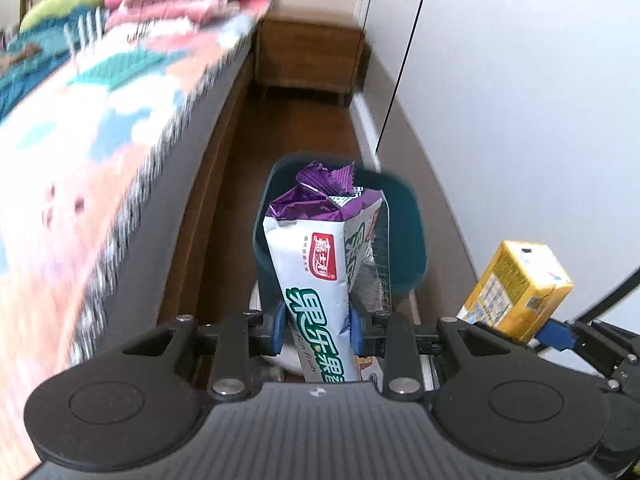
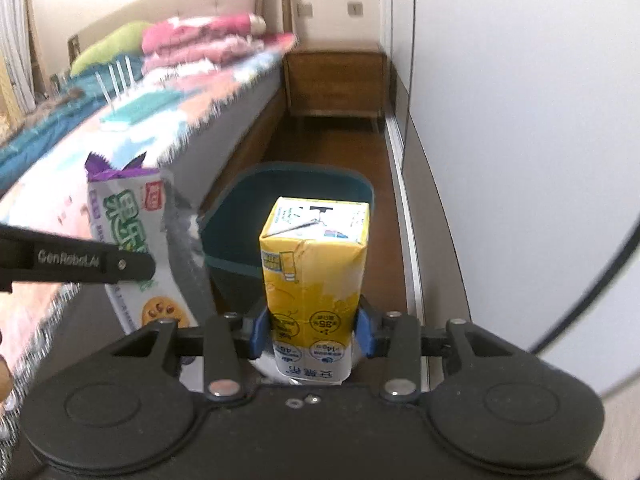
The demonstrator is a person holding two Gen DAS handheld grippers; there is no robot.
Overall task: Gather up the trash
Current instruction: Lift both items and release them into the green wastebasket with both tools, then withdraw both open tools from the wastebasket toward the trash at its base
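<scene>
I have trash in both hands, and the teal bin (image 2: 288, 216) stands on the wooden floor (image 1: 296, 128) ahead of and below both of them, in the aisle between the bed (image 1: 100, 120) and the white wardrobe wall. That is the relation my next move turns on: each piece has to travel forward and down to clear the near rim of the bin.

My left gripper (image 1: 318, 326) is closed to a narrow gap on the snack packet (image 1: 316, 264), its blue pads pressing the packet's two sides low down. The packet's long axis runs straight out along the fingers, with its torn purple end farthest from me and already overlapping the bin's mouth in the left wrist view.

My right gripper (image 2: 314, 330) is set a little wider and clamps the yellow drink carton (image 2: 316, 264) near its base. The carton also points lengthwise away from me, its folded top toward the bin.

In the right wrist view the bin sits dead ahead of the carton, while the packet hangs off to the left, against the bed's edge. I judge the two hands about equally near, side by side, with the right one lined up better for dropping first. I cannot see whether the bin holds anything.
</scene>
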